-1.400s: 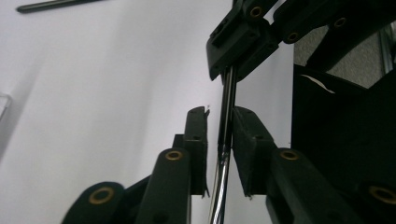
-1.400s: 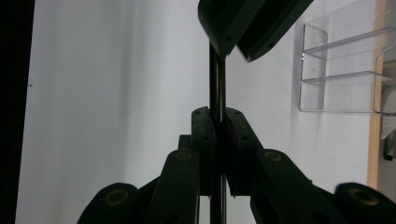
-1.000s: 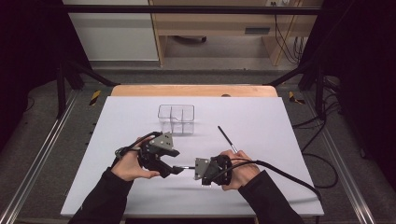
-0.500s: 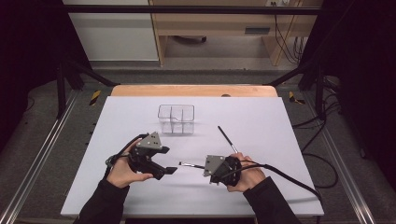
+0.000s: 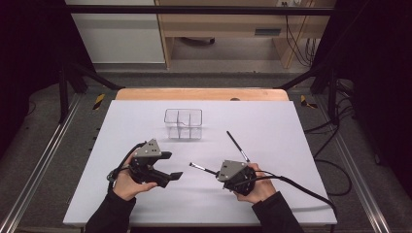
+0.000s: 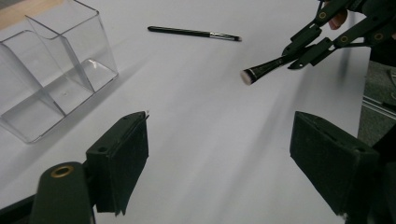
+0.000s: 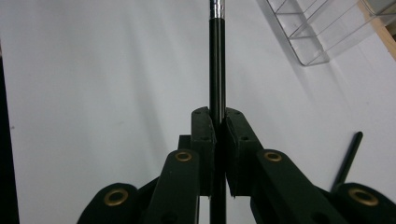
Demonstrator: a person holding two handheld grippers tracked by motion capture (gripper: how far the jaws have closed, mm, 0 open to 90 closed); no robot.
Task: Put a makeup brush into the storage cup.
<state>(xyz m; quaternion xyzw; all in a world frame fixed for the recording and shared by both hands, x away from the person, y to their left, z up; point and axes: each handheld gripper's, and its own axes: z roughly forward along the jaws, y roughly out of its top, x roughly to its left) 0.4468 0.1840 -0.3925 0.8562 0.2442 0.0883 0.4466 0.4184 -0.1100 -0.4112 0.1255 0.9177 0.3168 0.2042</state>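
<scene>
My right gripper (image 5: 217,172) is shut on the black handle of a makeup brush (image 5: 201,169), whose pale tip points left, just above the white table sheet (image 5: 301,126). In the right gripper view the jaws (image 7: 218,126) clamp the brush handle (image 7: 215,70) upright between them. My left gripper (image 5: 170,166) sits a short way left of the brush tip; its jaws have just been opening and nothing is between them. In the left gripper view the open gripper (image 6: 224,158) faces the held brush (image 6: 268,67). A second thin brush (image 5: 238,145) lies flat on the sheet.
A clear plastic organiser (image 5: 183,124) with several compartments stands empty behind the grippers, toward the sheet's middle back. A wooden table edge (image 5: 201,93) runs along the far side. Cables trail off the right gripper (image 5: 301,189) toward the sheet's right front corner.
The left gripper has drawn away to the left from the brush's tip and its jaws stand wider apart. Both hands have shifted toward the front edge of the table.
</scene>
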